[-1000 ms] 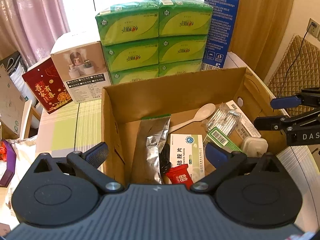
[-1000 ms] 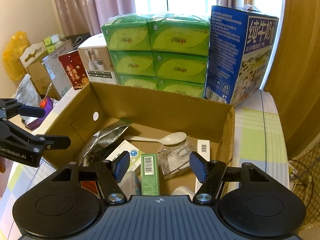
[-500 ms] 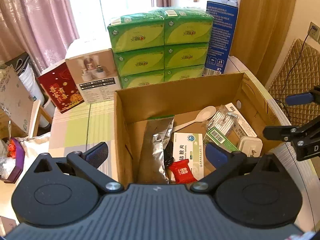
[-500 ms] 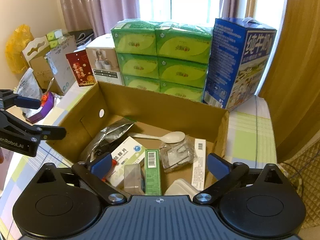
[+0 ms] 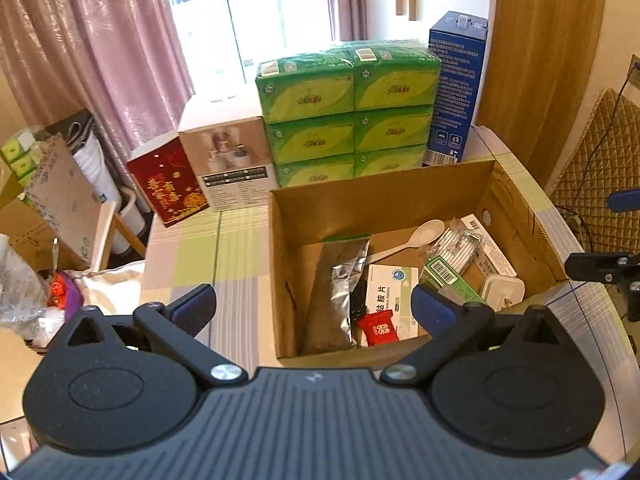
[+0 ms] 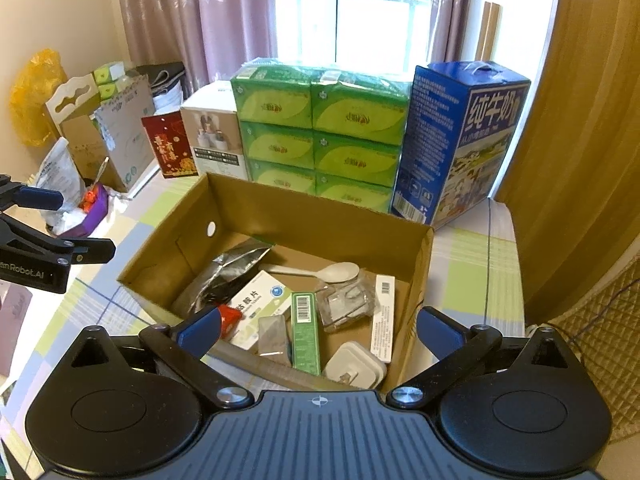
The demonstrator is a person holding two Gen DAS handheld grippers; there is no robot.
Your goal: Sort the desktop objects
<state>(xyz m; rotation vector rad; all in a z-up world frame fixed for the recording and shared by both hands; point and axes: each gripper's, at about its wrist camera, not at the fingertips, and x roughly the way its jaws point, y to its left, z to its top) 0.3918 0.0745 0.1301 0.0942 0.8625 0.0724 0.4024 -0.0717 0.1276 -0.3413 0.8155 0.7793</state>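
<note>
The left gripper (image 5: 314, 306) hangs above the near edge of a cardboard box (image 5: 384, 192) with its jaws spread wide and nothing between them; the right gripper (image 6: 318, 326) hovers over the same box from the other side, likewise spread wide and empty. Inside the box the sorted things lie in a loose heap: a silver foil pouch (image 5: 334, 292) leans against the left wall, a small red packet (image 5: 378, 328) lies at its foot beside a white medicine box (image 5: 394, 296), and a green carton with a barcode (image 6: 305, 332) rests next to that. A white plastic spoon (image 6: 320, 271) lies toward the far wall, a clear packet (image 6: 346, 300) just in front of it, a long white strip box (image 6: 383, 318) along the right wall, and a small white lidded container (image 6: 354, 366) in the near right corner. The box sits on a checked tablecloth (image 6: 476, 268). Behind it stand stacked green tissue packs (image 6: 316, 132), a blue milk carton case (image 6: 460, 140), a white appliance box (image 5: 226, 160) and a red gift box (image 5: 168, 184).
</note>
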